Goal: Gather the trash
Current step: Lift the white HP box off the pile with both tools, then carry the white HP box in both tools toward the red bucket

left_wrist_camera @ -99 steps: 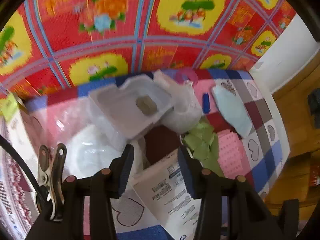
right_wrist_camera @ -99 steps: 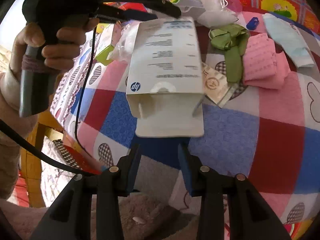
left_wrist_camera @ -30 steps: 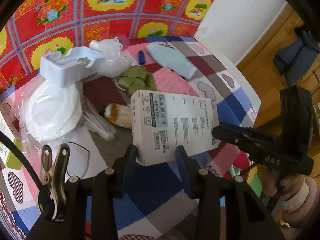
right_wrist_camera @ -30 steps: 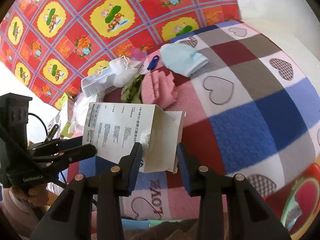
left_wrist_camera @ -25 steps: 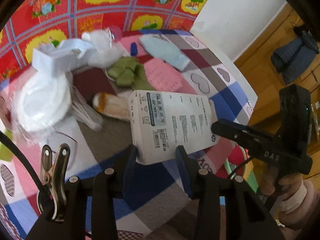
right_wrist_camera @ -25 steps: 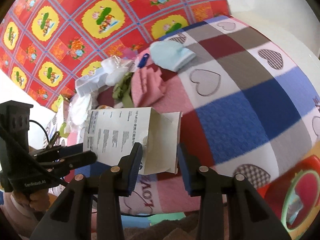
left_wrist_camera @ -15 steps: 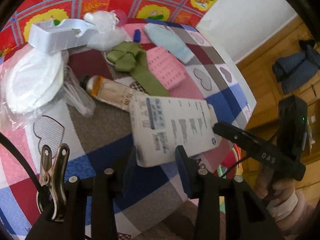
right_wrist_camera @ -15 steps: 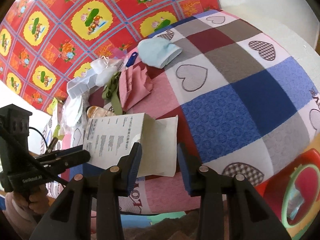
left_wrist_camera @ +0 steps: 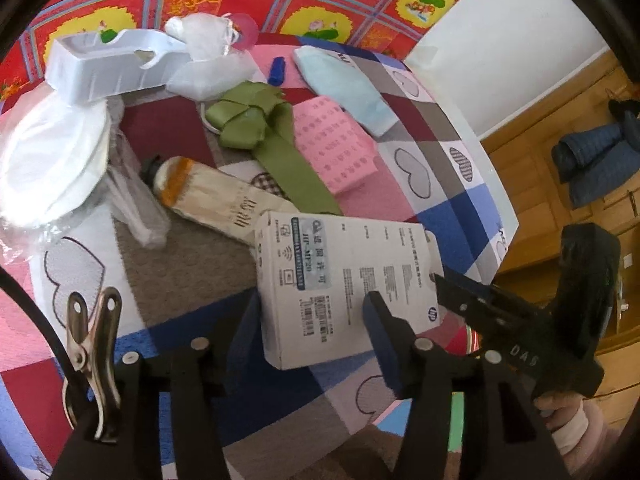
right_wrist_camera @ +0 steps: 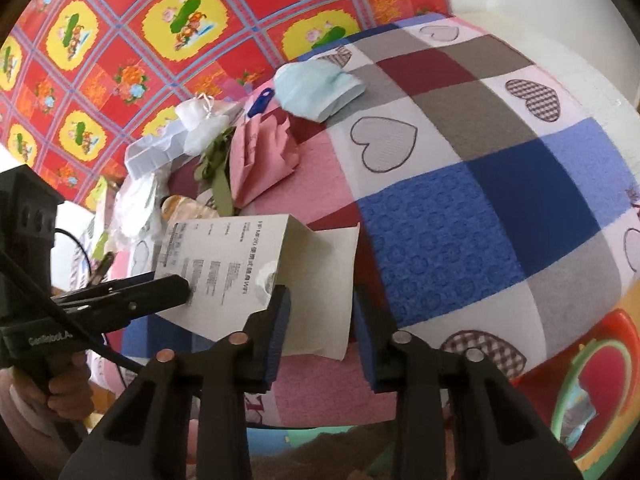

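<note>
A white printed cardboard box (left_wrist_camera: 352,280) hangs over the near part of the patchwork blanket. My left gripper (left_wrist_camera: 312,316) sits at its left end; the jaws are opening and stand apart from the box, one finger in front of its face, the other beside its edge. My right gripper (right_wrist_camera: 320,312) is closing on the box's open flap end (right_wrist_camera: 320,280), pads against it. The right gripper's fingers (left_wrist_camera: 460,292) also show at the box's right end in the left wrist view.
On the blanket (left_wrist_camera: 440,208) lie a cream tube (left_wrist_camera: 208,196), green ribbon (left_wrist_camera: 260,128), pink cloth (left_wrist_camera: 332,144), light blue cloth (left_wrist_camera: 344,84), a white plastic tray (left_wrist_camera: 100,64) and bagged white plates (left_wrist_camera: 48,160). A red and green container (right_wrist_camera: 592,380) stands low right.
The left jaws have widened around the box while the right jaws have narrowed on its flap. The left view has sunk closer to the table, and the cream tube has come into sight.
</note>
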{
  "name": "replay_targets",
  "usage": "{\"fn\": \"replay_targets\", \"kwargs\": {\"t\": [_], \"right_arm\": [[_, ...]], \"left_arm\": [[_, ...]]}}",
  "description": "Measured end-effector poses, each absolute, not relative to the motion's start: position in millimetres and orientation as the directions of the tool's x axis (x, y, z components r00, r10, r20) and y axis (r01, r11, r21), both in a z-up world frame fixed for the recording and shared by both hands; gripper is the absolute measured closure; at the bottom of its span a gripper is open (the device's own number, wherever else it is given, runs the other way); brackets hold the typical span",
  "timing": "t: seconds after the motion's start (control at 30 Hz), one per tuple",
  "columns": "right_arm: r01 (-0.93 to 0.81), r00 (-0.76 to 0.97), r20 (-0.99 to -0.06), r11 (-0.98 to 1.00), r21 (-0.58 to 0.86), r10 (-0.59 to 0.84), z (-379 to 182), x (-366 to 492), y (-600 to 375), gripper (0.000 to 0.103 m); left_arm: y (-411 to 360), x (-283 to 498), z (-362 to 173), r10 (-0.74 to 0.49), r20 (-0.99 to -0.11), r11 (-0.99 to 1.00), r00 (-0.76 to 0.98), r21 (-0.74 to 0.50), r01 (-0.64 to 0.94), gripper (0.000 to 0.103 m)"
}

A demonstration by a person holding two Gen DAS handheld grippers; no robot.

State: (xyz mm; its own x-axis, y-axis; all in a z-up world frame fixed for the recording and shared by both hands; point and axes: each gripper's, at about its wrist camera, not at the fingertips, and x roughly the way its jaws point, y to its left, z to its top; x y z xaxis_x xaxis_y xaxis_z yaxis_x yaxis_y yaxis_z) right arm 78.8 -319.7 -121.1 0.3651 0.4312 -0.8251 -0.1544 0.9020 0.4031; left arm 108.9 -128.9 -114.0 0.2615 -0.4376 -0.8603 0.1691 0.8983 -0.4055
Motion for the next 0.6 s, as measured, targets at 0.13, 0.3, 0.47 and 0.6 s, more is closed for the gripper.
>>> {"fn": "replay_targets", "kwargs": {"t": [0.13,0.3,0.47,0.6], "right_arm": [[-0.137,0.367,-0.815,0.893,0.428,0.447,-121.6,74.6,-328.3,0.075],[-0.122,0.37,-0.809,0.887,0.444,0.456,-121.7,67.6,-340.3,0.075],[-0.102,0.384,-0.802,0.884,0.455,0.458,-118.7,58.8,-355.4,0.075],[-0.079,0.41,-0.795,0.886,0.458,0.447,-113.4,48.1,-375.9,0.075]], "left_arm": [[-133.5,104.7,-112.0,-0.416,-0.864,0.909,0.283,-0.386,0.158,0.046],[-141.1,98.1,-109.4,-0.422,-0.863,0.906,0.277,-0.389,0.165,0.049],[-157.4,89.4,-102.6,-0.403,-0.868,0.913,0.29,-0.36,0.19,0.049],[-175.9,81.7,-96.1,-0.408,-0.866,0.908,0.288,-0.353,0.225,0.05]]}}
